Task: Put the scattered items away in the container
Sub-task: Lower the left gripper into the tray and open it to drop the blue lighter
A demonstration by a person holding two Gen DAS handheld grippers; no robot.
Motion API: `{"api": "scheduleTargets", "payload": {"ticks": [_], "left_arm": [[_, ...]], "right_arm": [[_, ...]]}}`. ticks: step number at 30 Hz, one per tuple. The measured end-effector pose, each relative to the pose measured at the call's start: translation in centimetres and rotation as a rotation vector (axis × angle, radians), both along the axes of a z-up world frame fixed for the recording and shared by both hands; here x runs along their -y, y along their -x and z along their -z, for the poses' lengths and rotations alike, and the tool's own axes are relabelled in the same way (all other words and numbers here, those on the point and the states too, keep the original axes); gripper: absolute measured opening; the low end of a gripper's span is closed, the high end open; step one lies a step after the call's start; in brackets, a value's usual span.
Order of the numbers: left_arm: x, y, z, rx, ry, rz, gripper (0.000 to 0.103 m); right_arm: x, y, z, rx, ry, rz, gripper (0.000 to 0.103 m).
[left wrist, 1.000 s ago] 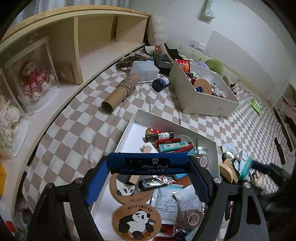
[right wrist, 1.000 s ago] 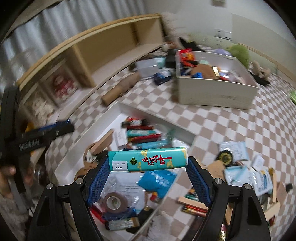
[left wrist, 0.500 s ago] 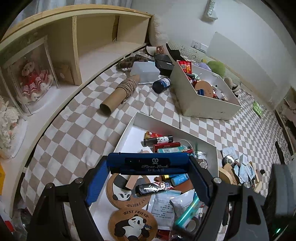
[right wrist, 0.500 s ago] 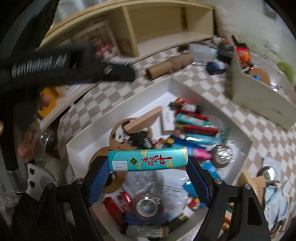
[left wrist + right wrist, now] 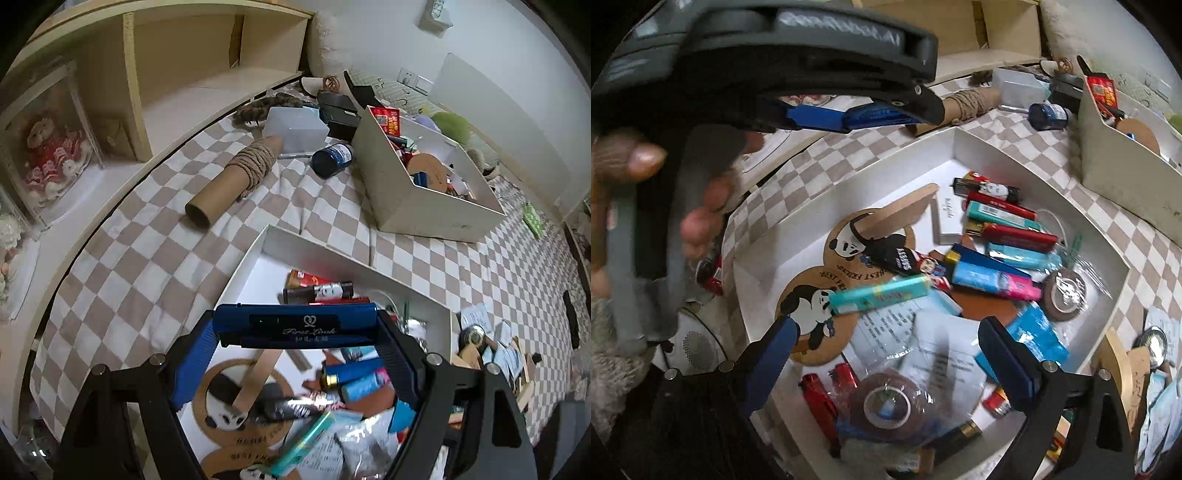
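**Teal box dropped in the tray, blue case next**

Fingers (image 5: 1008, 365) of the right gripper (image 5: 886, 354) stand wide apart with nothing between them; its jaws have just been opening, and the teal box (image 5: 881, 295) they were carrying now lies loose below them, across a panda coaster (image 5: 809, 306) and a printed sheet. The left gripper (image 5: 295, 328) has its blue pads pressed on both ends of a dark blue case (image 5: 295, 323), held crosswise above the near half of the white tray (image 5: 354, 264).

That tray is where things are going, and it is already crowded: lighters, tubes, 2 panda coasters, a roll of tape (image 5: 886, 402) in plastic, a wooden strip (image 5: 905, 210). I'd say the job is well past halfway but not finished, since a small heap of packets and wooden bits (image 5: 491, 354) sits on the checked cloth just beside the tray's right wall, and the blue case has yet to go in. Whether the cardboard tube wound with twine (image 5: 236, 177) and the dark blue jar (image 5: 332, 158) farther off count as clutter I cannot say. The second white box (image 5: 424, 206) behind them is full of its own odds and ends.

Compared with a second back, the right gripper was clamped on the teal box and farther from the tray; it is now low over the contents and empty, with the left gripper looming close over it
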State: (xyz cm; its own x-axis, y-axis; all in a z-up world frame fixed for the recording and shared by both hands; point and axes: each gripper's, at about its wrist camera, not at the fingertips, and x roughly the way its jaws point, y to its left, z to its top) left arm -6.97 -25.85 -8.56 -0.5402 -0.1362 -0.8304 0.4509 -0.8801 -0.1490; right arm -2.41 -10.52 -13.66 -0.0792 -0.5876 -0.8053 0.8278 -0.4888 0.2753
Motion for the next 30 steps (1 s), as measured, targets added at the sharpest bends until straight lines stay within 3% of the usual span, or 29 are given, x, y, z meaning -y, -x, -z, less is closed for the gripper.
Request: {"api": "scheduleTargets", "payload": {"ticks": [12,23,26,30], "left_arm": [[-0.1,4.3,1.9,0.037,-0.057,-0.122,0.083],[1.8,4.7,3.5,0.092,-0.007,-0.270,0.083],[2.1,4.6,4.0,0.093,-0.024,-0.298,0.083],[2.4,4.4,4.2,0.075,-0.070,-0.328,0.099]], "right_arm": [[-4.1,1.1,-0.8,0.006,0.012,0.018,0.099],[-5.8,1.8,-0.1,0.015,-0.012,0.038,0.099],[-6.1,2.3,-0.1,0.030,-0.005,0.055,0.099],[-6.5,2.4,-0.3,0.037,0.006,0.068,0.099]]}}
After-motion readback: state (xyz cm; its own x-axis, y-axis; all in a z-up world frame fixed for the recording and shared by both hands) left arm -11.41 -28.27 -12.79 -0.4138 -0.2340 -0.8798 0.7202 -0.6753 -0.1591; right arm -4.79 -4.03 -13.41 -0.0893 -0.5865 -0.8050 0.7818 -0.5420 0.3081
